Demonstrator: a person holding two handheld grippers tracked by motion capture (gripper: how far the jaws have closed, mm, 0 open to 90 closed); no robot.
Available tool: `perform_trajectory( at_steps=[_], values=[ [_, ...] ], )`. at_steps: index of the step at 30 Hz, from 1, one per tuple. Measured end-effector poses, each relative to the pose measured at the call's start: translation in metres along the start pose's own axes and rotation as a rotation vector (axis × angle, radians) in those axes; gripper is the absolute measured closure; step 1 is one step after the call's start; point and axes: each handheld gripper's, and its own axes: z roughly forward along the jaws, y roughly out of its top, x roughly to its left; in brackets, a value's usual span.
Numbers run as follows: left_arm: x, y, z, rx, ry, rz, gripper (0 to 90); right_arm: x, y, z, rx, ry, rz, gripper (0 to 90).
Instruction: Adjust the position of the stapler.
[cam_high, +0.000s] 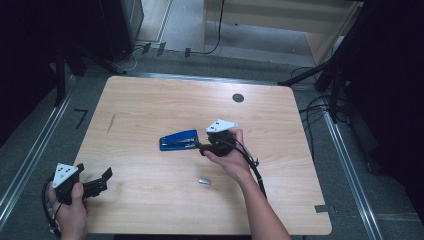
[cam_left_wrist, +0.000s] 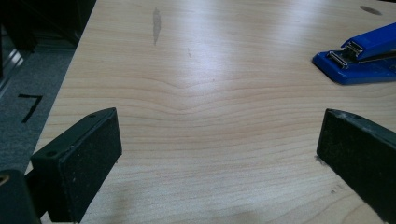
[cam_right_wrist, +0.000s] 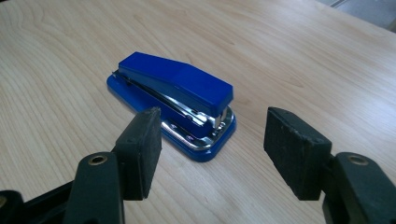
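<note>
A blue stapler (cam_high: 179, 140) lies shut on the wooden table (cam_high: 150, 105), near its middle. My right gripper (cam_high: 202, 148) hovers just to the right of the stapler's end, its jaws pointing at it. In the right gripper view the stapler (cam_right_wrist: 175, 100) lies just ahead of the open right gripper (cam_right_wrist: 212, 149), with nothing between the pads. My left gripper (cam_high: 104, 179) rests at the table's front left corner, open and holding nothing. The left gripper view has the stapler (cam_left_wrist: 362, 56) far off at the upper right, beyond the wide-apart left gripper (cam_left_wrist: 219, 149).
A small silver strip of staples (cam_high: 205, 181) lies on the table in front of my right hand. A dark round grommet hole (cam_high: 238, 98) sits near the back edge. Cables and dark stands surround the table on the floor.
</note>
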Motion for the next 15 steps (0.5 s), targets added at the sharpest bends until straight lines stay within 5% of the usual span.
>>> perform_trajectory(
  at_steps=[15],
  values=[
    [0.001,0.000,0.000,-0.004,-0.005,-0.010,0.2,-0.002,0.005,0.039,0.075,0.038,-0.045,38.1]
  ],
)
